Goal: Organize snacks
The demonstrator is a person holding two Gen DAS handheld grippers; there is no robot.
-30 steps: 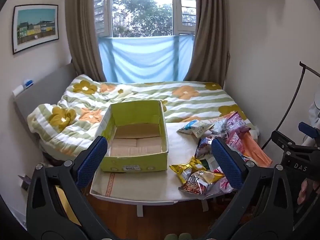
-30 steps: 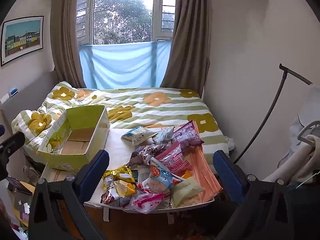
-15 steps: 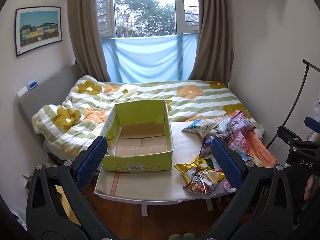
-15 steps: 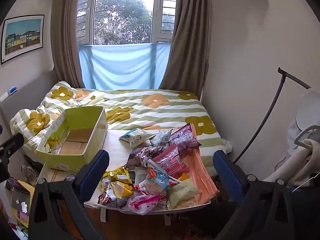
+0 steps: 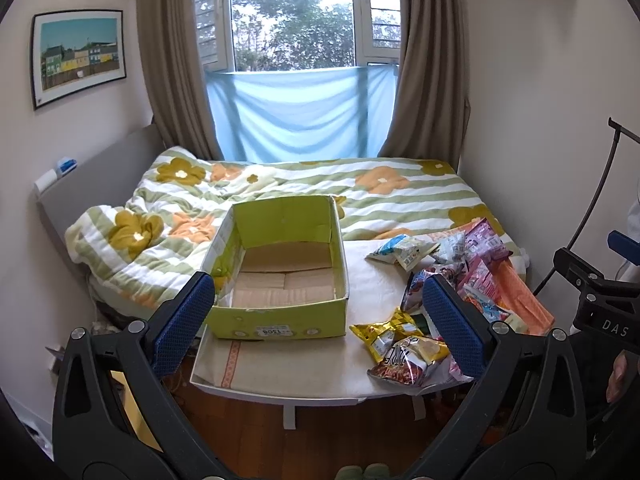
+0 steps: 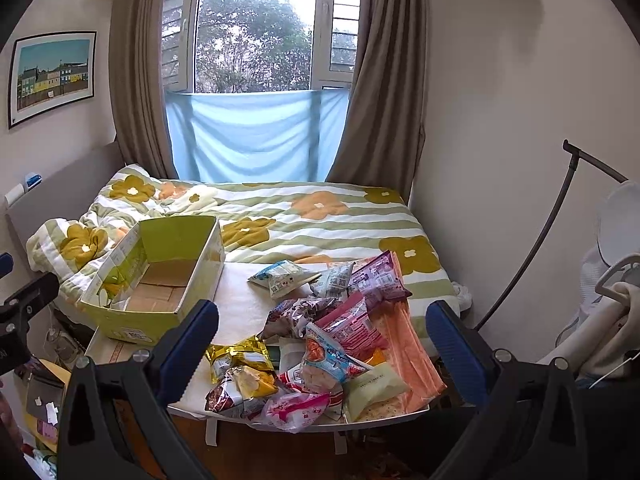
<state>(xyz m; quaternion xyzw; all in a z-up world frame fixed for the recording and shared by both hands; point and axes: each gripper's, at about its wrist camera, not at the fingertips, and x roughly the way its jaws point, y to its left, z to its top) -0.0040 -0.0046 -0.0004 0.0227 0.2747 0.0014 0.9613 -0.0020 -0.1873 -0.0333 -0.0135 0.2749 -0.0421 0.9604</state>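
An empty yellow-green cardboard box (image 5: 280,280) (image 6: 160,276) stands on the left part of a small white table (image 5: 304,364) (image 6: 244,304). A pile of several snack packets (image 5: 444,296) (image 6: 324,332) covers the table's right part, with a gold packet (image 5: 380,332) (image 6: 240,358) at its near left edge. My left gripper (image 5: 318,326) is open and empty, held back from the table's front edge. My right gripper (image 6: 320,350) is open and empty, in front of the snack pile.
A bed with a striped flower quilt (image 5: 304,188) lies behind the table, under a curtained window. A dark curved stand (image 6: 540,236) and hanging clothes (image 6: 608,320) are at the right. Wooden floor (image 5: 320,432) lies below the table's front edge.
Both grippers have moved slightly closer to the table and a little left; the box and snacks appear larger. Nothing was taken hold of.
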